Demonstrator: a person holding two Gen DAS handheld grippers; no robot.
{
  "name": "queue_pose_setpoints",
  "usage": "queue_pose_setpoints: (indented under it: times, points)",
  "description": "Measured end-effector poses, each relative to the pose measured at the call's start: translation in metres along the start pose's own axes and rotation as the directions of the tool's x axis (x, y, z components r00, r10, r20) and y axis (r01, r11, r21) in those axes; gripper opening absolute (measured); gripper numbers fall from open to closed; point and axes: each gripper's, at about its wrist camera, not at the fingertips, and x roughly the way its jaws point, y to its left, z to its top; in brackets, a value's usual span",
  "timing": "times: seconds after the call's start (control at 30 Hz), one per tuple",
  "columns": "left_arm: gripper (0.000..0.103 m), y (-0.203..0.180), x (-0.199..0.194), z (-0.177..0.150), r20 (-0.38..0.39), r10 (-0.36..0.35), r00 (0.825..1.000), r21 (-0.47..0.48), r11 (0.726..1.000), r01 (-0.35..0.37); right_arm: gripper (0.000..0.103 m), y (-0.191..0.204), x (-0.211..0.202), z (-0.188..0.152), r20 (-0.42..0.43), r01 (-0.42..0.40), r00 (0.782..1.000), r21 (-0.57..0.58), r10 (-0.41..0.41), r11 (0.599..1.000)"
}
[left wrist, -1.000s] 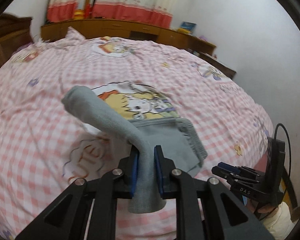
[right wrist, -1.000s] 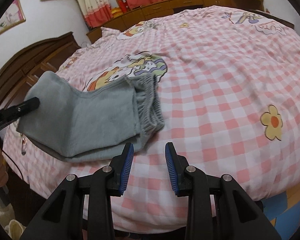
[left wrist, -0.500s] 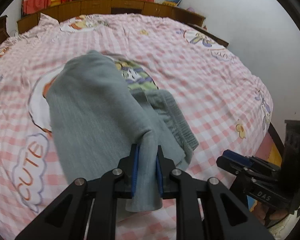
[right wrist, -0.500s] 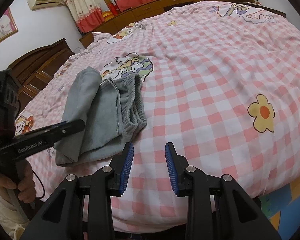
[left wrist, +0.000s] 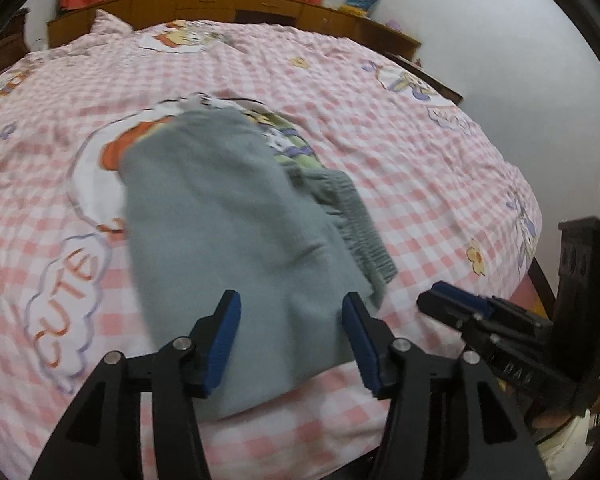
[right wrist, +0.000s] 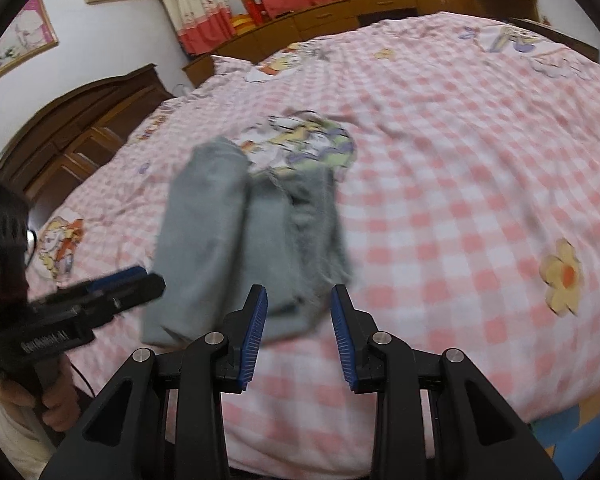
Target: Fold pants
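Left tool releasing the fold; pants down on the bed

Left tool [left wrist: 290, 338] jaws have just been opening, spread either side of the near edge of the grey pants [left wrist: 236, 240], pads not pressing; pants lie folded on the pink checked bed [left wrist: 420, 152], waistband on the right side; right tool [right wrist: 298, 334] apart and empty, near the bundle's corner; risk: a pad snags the cloth on pull-back and drags the top layer off, or the loose fold slumps toward the bed edge
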Motion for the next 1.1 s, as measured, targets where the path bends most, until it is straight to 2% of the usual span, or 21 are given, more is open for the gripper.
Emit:
queue_pose_setpoints:
  times: [0.07, 0.17, 0.3, 0.43, 0.47, 0.5, 0.57, 0.8, 0.93, 1.1]
  points:
    - [0.059, 0.013, -0.009, -0.003, 0.023, 0.027, 0.999, -0.031, 0.999, -0.026, 0.04, 0.011, 0.009, 0.008, -0.009, -0.036, 0.999, -0.005, 0.036, 0.999]
    - [0.06, 0.032, -0.017, -0.008, 0.044, 0.107, 0.993, -0.057, 0.993, -0.104, 0.041, 0.026, 0.027, 0.017, -0.041, -0.062, 0.997, -0.03, 0.06, 0.998]
    - [0.06, 0.054, -0.018, -0.017, 0.035, 0.178, 0.984, -0.086, 0.981, -0.174, 0.041, 0.039, 0.057, 0.024, -0.099, -0.083, 0.992, -0.027, 0.08, 0.996]
    - [0.06, 0.07, -0.016, -0.024, 0.026, 0.171, 0.985, -0.117, 0.979, -0.167, 0.04, 0.042, 0.085, 0.029, -0.153, -0.085, 0.985, 0.003, 0.085, 0.996]
    - [0.06, 0.073, -0.016, -0.026, 0.024, 0.172, 0.985, -0.124, 0.978, -0.168, 0.035, 0.043, 0.088, 0.031, -0.152, -0.089, 0.984, 0.014, 0.09, 0.996]
    - [0.06, 0.074, -0.015, -0.026, 0.023, 0.173, 0.985, -0.128, 0.977, -0.169, 0.018, 0.044, 0.088, 0.033, -0.139, -0.102, 0.985, 0.017, 0.104, 0.995]
    - [0.06, 0.077, -0.015, -0.027, 0.023, 0.17, 0.985, -0.137, 0.977, -0.166, 0.011, 0.047, 0.082, 0.037, -0.108, -0.135, 0.985, 0.013, 0.136, 0.991]
    - [0.06, 0.072, -0.021, -0.023, 0.05, 0.161, 0.986, -0.127, 0.98, -0.153, 0.01, 0.054, 0.019, 0.052, 0.063, -0.105, 0.992, -0.095, 0.111, 0.99]
    - [0.06, 0.062, -0.022, -0.014, 0.072, 0.152, 0.986, -0.105, 0.984, -0.144, 0.01, 0.033, 0.014, 0.056, 0.072, -0.033, 0.997, -0.095, 0.04, 0.995]
    - [0.06, 0.041, -0.017, 0.001, 0.094, 0.139, 0.986, -0.056, 0.989, -0.134, 0.012, 0.0, 0.041, 0.047, 0.013, 0.029, 0.999, -0.022, -0.029, 0.999]
